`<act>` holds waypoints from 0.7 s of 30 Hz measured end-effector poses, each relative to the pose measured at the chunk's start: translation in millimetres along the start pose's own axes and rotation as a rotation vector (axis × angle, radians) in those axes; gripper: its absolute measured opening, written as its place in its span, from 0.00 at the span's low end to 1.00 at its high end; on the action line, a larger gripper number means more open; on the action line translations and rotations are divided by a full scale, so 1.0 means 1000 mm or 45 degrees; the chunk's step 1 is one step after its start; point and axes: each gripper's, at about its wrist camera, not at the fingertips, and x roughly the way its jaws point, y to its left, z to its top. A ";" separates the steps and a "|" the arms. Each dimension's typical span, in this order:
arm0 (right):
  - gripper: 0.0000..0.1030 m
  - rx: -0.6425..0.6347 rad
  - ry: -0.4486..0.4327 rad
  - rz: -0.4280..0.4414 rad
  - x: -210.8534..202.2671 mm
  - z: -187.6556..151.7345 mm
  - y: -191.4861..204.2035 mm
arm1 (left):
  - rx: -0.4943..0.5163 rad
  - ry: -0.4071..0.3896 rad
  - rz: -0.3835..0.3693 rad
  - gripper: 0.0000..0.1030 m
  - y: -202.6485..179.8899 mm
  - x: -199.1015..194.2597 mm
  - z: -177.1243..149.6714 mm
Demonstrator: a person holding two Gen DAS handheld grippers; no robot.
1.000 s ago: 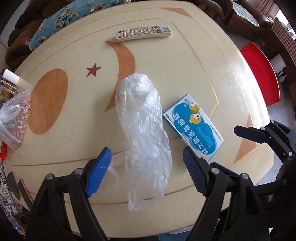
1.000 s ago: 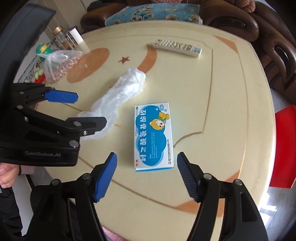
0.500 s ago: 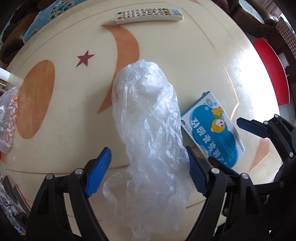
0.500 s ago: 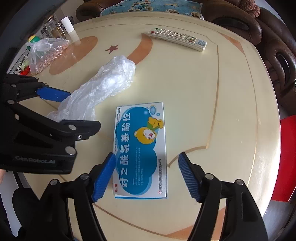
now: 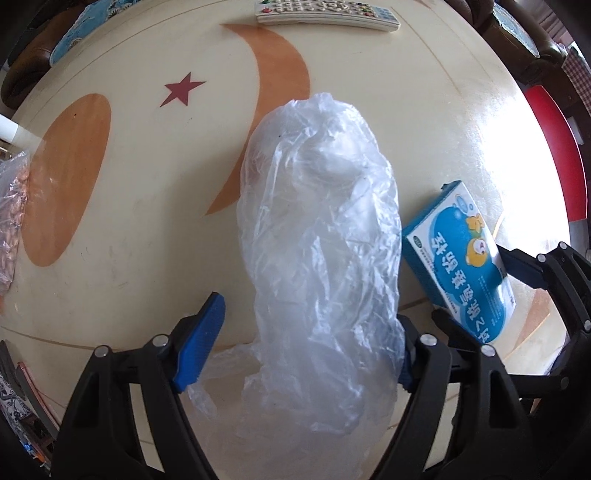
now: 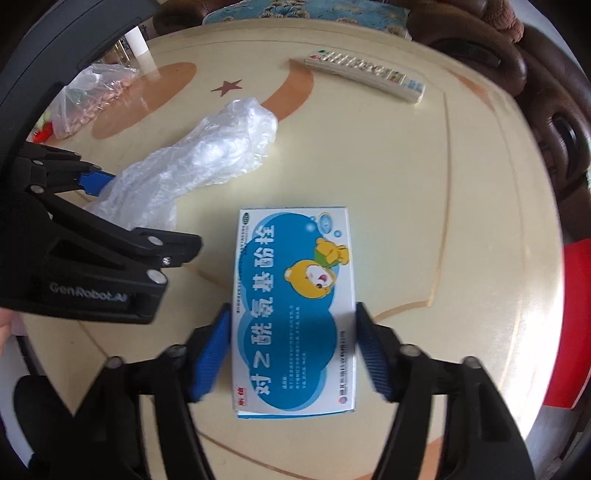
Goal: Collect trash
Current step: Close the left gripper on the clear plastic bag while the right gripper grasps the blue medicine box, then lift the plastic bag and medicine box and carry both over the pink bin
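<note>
A crumpled clear plastic bag lies lengthwise on the cream round table. My left gripper points straight down over the bag's near end. Its jaws are closing with the bag between them: the right pad is hidden behind the plastic and the left pad stands clear of the bulk. To the right lies a blue-and-white medicine box with a cartoon bear. My right gripper straddles the box's near half; its jaws are closing, the blurred pads right at the long sides.
A white remote lies at the table's far side. A clear bag of pinkish bits and a white bottle stand at the far left edge. A red seat and brown sofas ring the table.
Both grippers have sunk toward the table, so bag and box loom larger. The right jaws have narrowed onto the box's sides; the left jaws have narrowed slightly around the bag.
</note>
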 end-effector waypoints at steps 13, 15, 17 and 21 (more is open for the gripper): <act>0.58 0.104 -0.062 0.025 -0.022 -0.008 -0.009 | 0.013 -0.057 -0.022 0.28 0.022 -0.014 -0.033; 0.58 0.127 -0.082 0.040 -0.031 -0.009 -0.010 | 0.025 -0.077 -0.019 0.27 0.020 -0.019 -0.039; 0.58 0.141 -0.100 0.038 -0.039 -0.012 -0.011 | 0.036 -0.103 -0.010 0.27 0.021 -0.025 -0.044; 0.58 0.171 -0.122 0.048 -0.055 -0.023 -0.013 | 0.061 -0.146 -0.006 0.27 0.017 -0.037 -0.060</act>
